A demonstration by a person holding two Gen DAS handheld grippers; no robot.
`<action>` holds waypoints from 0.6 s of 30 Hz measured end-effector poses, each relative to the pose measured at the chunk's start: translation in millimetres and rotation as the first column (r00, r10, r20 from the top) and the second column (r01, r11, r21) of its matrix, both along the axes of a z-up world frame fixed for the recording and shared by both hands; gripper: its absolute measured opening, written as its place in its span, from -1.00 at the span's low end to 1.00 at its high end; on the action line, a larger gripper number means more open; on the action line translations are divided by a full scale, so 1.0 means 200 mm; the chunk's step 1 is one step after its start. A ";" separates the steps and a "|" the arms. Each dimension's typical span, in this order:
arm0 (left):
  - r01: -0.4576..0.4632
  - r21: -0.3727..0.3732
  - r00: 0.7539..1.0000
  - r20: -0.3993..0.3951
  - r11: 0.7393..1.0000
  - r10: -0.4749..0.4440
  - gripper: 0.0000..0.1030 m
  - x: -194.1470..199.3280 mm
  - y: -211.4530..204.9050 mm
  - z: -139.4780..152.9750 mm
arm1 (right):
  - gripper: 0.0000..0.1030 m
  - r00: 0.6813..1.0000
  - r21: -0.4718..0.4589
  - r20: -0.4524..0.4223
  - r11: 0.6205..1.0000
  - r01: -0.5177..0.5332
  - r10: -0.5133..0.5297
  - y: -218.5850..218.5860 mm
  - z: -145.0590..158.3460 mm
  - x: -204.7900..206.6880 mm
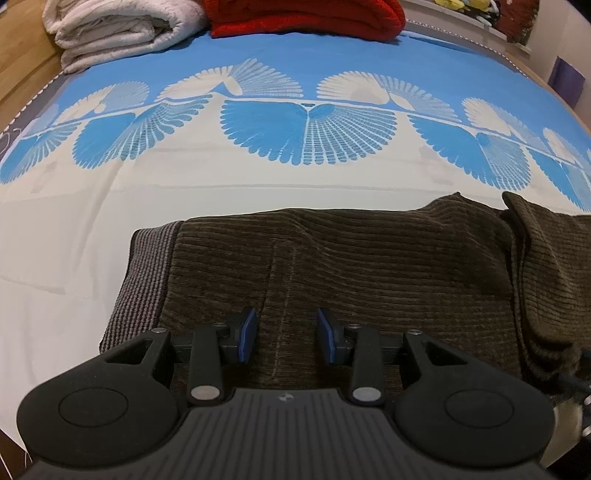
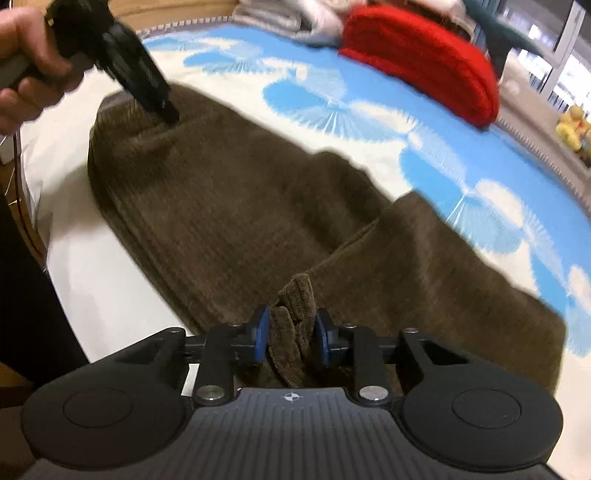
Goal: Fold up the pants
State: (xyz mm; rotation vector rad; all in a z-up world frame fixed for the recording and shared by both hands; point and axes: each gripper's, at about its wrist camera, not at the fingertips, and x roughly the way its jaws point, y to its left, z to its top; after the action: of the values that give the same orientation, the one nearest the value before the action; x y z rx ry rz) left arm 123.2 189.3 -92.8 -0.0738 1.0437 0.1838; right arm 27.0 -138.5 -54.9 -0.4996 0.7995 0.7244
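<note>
Brown corduroy pants [image 1: 369,266] lie flat across the near part of the bed, their grey ribbed waistband [image 1: 147,273] to the left. My left gripper [image 1: 286,336] hovers low over the upper pants beside the waistband, blue pads apart, with only flat cloth under them. In the right wrist view the pants [image 2: 221,206] run diagonally, and the left gripper [image 2: 168,110] touches down near their far end. My right gripper [image 2: 291,332] is shut on a bunched-up fold of the brown cloth [image 2: 295,291], which stands up between its pads.
The bed sheet [image 1: 110,206] is white near me and blue with fan patterns farther away. A folded white blanket [image 1: 110,29] and a red blanket [image 1: 306,18] lie at the far end. A hand [image 2: 26,62] holds the left gripper. Yellow plush toys [image 2: 572,125] sit at the far right.
</note>
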 end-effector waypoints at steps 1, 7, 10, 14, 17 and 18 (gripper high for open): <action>0.002 0.002 1.000 0.001 1.000 -0.002 -0.22 0.00 -0.01 0.00 | -0.47 1.000 0.019 0.001 1.000 0.015 -0.015 -0.01 0.02 0.01; 0.003 0.002 1.000 -0.003 1.000 -0.003 -0.22 0.01 -0.02 0.00 | -0.37 0.992 -0.022 -0.127 1.000 -0.017 0.014 -0.03 -0.06 0.01; 0.005 -0.002 1.000 0.007 1.000 -0.005 -0.22 0.01 -0.03 0.01 | -0.33 0.994 -0.001 -0.111 1.000 -0.023 0.023 -0.05 -0.03 0.00; -0.013 -0.010 0.997 0.076 1.000 0.013 -0.22 -0.01 -0.06 0.07 | -0.18 0.983 0.159 -0.143 0.977 0.140 -0.117 -0.20 0.09 0.08; 0.008 -0.010 0.987 0.163 1.000 -0.006 -0.22 -0.05 -0.10 0.15 | -0.18 0.965 0.242 -0.138 0.937 0.251 -0.223 -0.35 0.20 0.14; 0.024 -0.012 0.982 0.188 1.000 -0.021 -0.22 -0.06 -0.13 0.18 | -0.18 0.960 0.259 -0.130 0.927 0.273 -0.246 -0.39 0.24 0.16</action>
State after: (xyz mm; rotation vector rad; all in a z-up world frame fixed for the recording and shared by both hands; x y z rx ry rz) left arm 110.8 163.8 -56.8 -0.0910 0.8573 0.1458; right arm 58.3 -216.5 -7.7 -0.1040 0.8206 0.6025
